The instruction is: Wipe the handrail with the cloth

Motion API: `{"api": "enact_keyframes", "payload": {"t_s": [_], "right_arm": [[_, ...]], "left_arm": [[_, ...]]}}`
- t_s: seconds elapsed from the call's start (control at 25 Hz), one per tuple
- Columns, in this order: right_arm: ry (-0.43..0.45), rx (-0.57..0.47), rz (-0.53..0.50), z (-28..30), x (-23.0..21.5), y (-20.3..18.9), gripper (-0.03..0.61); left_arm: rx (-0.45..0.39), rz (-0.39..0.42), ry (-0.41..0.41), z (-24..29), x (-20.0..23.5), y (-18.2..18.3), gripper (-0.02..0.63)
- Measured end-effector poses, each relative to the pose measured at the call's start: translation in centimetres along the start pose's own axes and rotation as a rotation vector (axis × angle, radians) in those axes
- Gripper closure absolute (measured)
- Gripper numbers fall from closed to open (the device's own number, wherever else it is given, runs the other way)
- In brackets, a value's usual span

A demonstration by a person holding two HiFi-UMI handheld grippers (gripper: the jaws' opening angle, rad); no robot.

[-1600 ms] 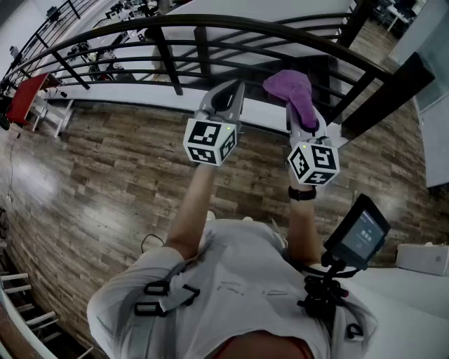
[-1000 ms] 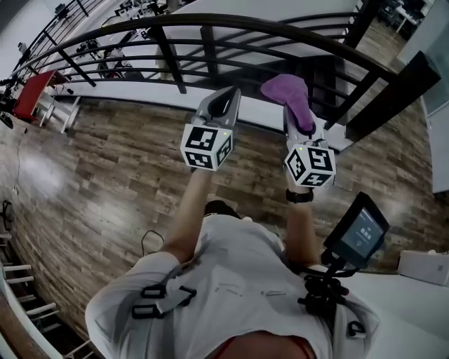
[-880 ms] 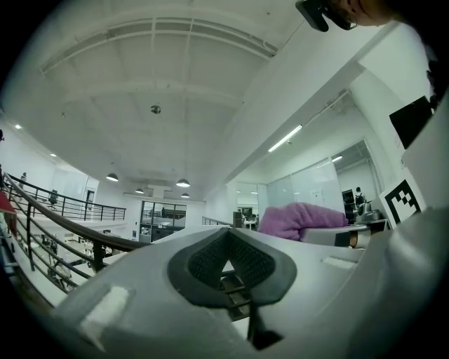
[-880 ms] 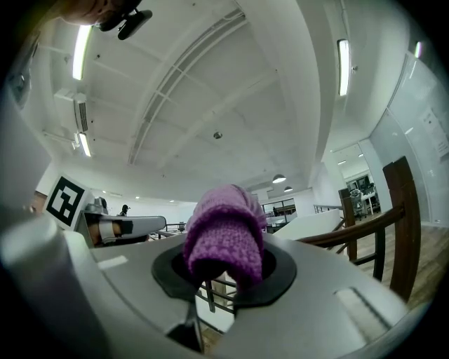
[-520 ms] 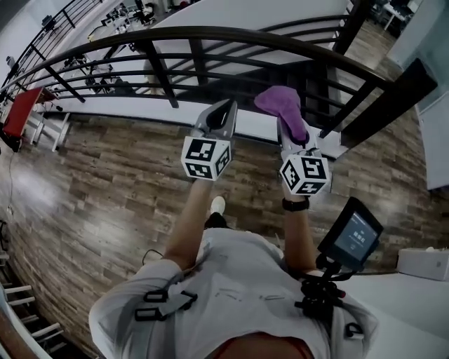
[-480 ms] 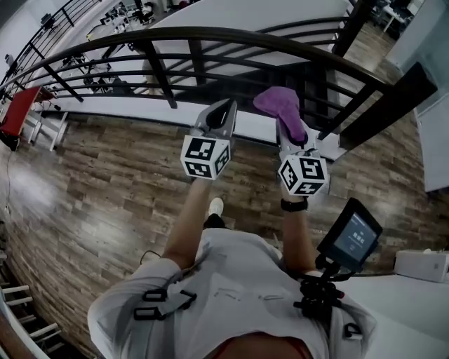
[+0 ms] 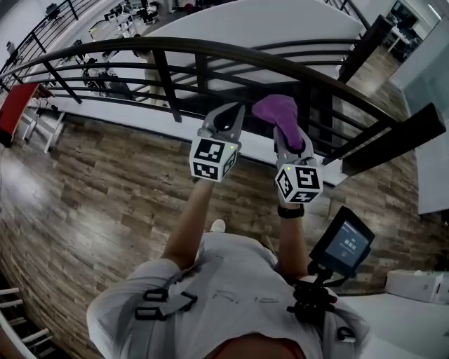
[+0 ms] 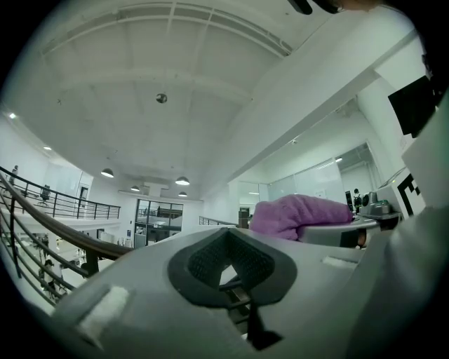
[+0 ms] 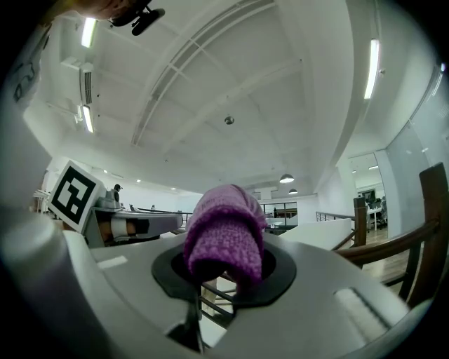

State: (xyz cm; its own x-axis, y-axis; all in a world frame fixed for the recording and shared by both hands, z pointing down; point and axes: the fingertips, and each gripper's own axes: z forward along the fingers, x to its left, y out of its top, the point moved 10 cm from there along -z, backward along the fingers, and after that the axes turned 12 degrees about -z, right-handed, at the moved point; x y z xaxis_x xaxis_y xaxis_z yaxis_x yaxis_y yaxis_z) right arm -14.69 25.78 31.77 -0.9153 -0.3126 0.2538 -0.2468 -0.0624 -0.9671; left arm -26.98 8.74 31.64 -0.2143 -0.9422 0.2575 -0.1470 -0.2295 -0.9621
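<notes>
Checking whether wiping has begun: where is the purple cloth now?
In the head view the purple cloth is right of centre, clamped in the right tool, against the railing bars below the dark handrail, right of the left tool.

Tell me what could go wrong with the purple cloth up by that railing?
1. The purple cloth sticks loosely out of the right gripper. It might slip free and drop over the far side of the handrail.
2. The left gripper, shut and empty, sits close to the railing bars and could knock them.

Open office mezzanine, dark handrail [image 7: 175, 43], wood floor [image 7: 91, 182], desks [image 7: 126, 14] beyond
</notes>
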Motion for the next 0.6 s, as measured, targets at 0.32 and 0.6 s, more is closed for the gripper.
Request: {"api": "enact_keyframes", "payload": {"t_s": [0.32, 0.6], "right_arm": [[-0.026, 0.043, -0.058, 5.7, 0.2, -1.0, 0.503], [0.025, 0.068, -0.046, 11.4, -3.8, -4.2, 0.505]], "left_arm": [[0.014, -0.005, 0.027, 3.6, 4.9, -0.9, 0.617], [0.023, -0.066, 0.078, 9.1, 7.8, -2.5, 0.617]]}}
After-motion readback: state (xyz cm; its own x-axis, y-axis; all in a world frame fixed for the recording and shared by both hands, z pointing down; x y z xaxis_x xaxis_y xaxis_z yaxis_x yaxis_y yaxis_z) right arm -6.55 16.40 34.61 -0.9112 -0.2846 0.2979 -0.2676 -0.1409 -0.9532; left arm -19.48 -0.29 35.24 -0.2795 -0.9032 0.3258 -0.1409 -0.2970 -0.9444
